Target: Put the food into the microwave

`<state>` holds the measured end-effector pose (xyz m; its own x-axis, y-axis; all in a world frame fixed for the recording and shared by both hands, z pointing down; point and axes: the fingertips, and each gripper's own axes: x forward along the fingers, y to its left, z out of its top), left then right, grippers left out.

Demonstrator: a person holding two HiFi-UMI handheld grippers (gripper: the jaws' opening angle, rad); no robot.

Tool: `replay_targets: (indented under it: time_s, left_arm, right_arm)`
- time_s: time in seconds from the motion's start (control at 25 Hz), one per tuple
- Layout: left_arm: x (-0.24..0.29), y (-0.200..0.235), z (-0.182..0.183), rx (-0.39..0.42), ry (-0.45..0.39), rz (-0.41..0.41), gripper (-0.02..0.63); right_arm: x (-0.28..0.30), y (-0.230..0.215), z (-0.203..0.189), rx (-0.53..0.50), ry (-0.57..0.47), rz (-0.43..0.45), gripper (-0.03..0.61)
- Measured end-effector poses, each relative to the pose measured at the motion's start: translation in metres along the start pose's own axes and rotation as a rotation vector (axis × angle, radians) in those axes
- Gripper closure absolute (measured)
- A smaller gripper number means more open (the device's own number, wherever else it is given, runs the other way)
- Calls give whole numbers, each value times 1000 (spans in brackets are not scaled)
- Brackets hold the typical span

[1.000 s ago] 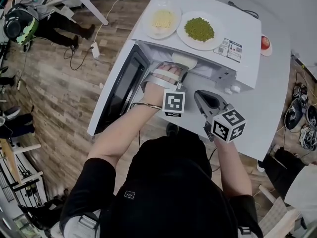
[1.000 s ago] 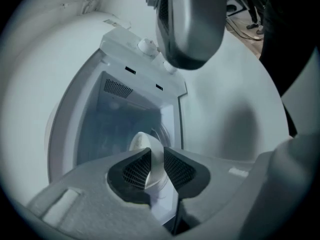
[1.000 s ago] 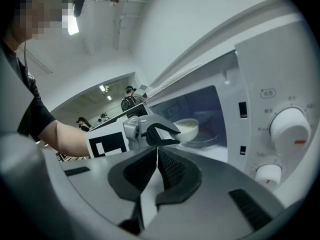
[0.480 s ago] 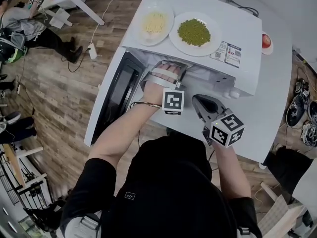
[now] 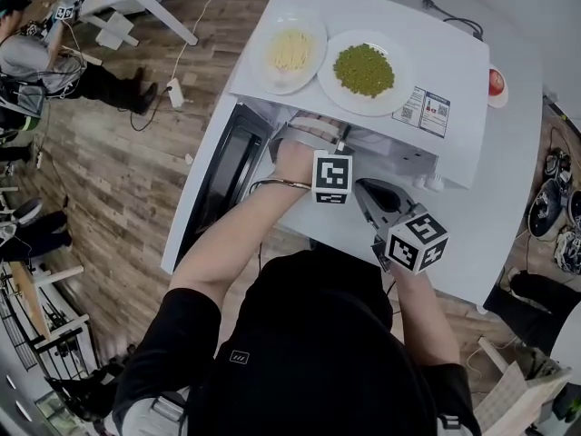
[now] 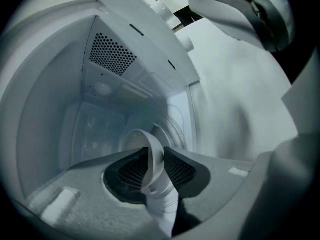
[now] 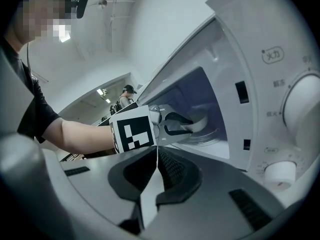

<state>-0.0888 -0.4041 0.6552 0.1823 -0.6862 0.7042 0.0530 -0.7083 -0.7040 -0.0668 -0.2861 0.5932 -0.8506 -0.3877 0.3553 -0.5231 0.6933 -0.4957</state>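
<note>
A white bowl point(image 6: 146, 143) hangs inside the open microwave point(image 5: 436, 57), and my left gripper point(image 6: 151, 159) is shut on its rim. What the bowl holds does not show. In the head view the left gripper point(image 5: 313, 139) reaches into the cavity, and the microwave's top hides the bowl. The right gripper view shows the left gripper point(image 7: 176, 124) and the bowl point(image 7: 202, 124) just above the round turntable. My right gripper point(image 7: 156, 160) is shut on nothing and hovers in front of the control panel. In the head view the right gripper point(image 5: 370, 191) is to the right of the left one.
On top of the microwave stand a plate of yellow food point(image 5: 290, 51) and a plate of green peas point(image 5: 364, 69). The microwave door point(image 5: 225, 178) hangs open to the left. Control knobs point(image 7: 281, 173) are close to the right gripper. A small red object point(image 5: 497, 82) lies on the table's far right.
My left hand has pushed forward and slightly down, deeper into the microwave, so the bowl is now hidden under the top in the head view. The right gripper has stayed in place.
</note>
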Motion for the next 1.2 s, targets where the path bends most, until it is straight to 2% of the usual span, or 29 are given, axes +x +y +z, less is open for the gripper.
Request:
replay_targets:
  time_s: [0.04,0.16,0.28,0.48,0.64,0.76,0.92,1.0,1.12,1.2]
  left_arm:
    - [0,1,-2,-8,10,3,520]
    - [-2,5,-7,-33,18,34,429]
    - [-11,6,-12,-84,11,60,399]
    - [-37,-2,-16,-203,-19,65,397]
    - [-69,-15,-4,-324,-89,40,399]
    - [-96,-31,8,-346,-127,25,399]
    - [-133,-46,17,-409,-160,7,399]
    - [-156,-44,24,-456,-188,24,399]
    - [-191,-38,45,-508,-253,57,400]
    - [-212,-39,63,-560,-307,35,400]
  right_arm:
    - [0,1,1,-3,1,0,561]
    - [-1,4,6,-17,5,-5,561]
    - [-8,11,7,-29,14,-19,561]
    - [-27,30,-3,-33,27,-57,561]
    - [-46,47,-14,-27,37,-88,561]
    - [-58,62,-14,-30,30,-103,561]
    - [-71,87,-7,-48,8,-98,561]
    - [-78,95,-3,-60,-2,-93,561]
    - [-90,103,4,-79,-21,-76,561]
    - [-99,108,9,-94,-35,-60,561]
